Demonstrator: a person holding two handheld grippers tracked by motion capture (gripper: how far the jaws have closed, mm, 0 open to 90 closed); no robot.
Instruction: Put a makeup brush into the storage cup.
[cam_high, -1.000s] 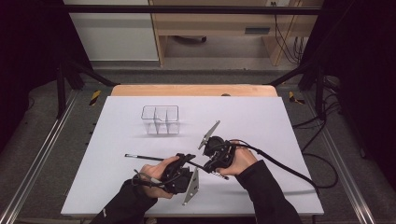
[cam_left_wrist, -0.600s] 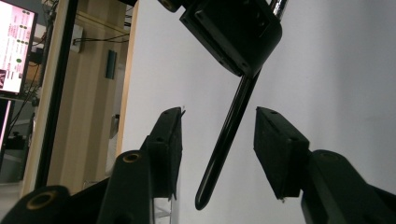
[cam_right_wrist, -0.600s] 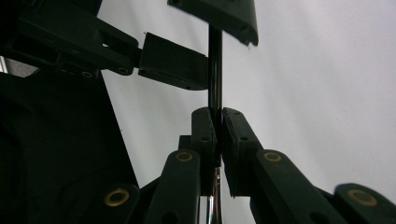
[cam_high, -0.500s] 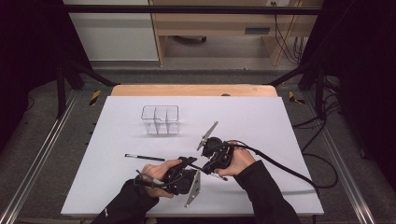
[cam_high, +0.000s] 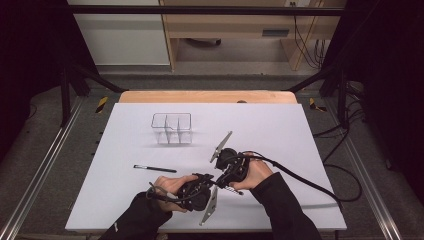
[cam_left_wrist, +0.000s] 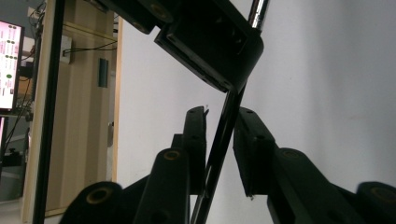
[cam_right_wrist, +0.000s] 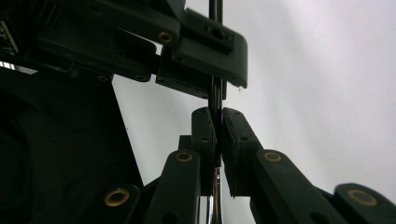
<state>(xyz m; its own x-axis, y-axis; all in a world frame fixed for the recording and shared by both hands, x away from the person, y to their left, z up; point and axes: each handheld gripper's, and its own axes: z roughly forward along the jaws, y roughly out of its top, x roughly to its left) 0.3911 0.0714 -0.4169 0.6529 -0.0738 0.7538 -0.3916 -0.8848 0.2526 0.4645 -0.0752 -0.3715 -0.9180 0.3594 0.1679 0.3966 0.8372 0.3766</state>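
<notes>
A black pen (cam_right_wrist: 215, 93) with a silver tip (cam_high: 235, 191) is held just above the white table near its front edge. My right gripper (cam_right_wrist: 217, 114) is shut on it, its jaws pinching the barrel. My left gripper (cam_left_wrist: 219, 116) faces it from the other side. Its jaws stand a little apart around the same pen (cam_left_wrist: 218, 142), with a gap on one side. In the high view the left gripper (cam_high: 200, 186) and the right gripper (cam_high: 224, 176) meet jaw to jaw. A second black pen (cam_high: 155, 168) lies flat on the table to their left.
A clear plastic organiser tray (cam_high: 172, 127) with dividers stands at mid-table, beyond the grippers. The right gripper's black cable (cam_high: 310, 182) trails off to the right across the table. A wooden strip (cam_high: 207, 96) edges the far side.
Both hands have shifted slightly toward the front edge and the grippers have stayed jaw to jaw on the pen. The pen lying on the table has not moved.
</notes>
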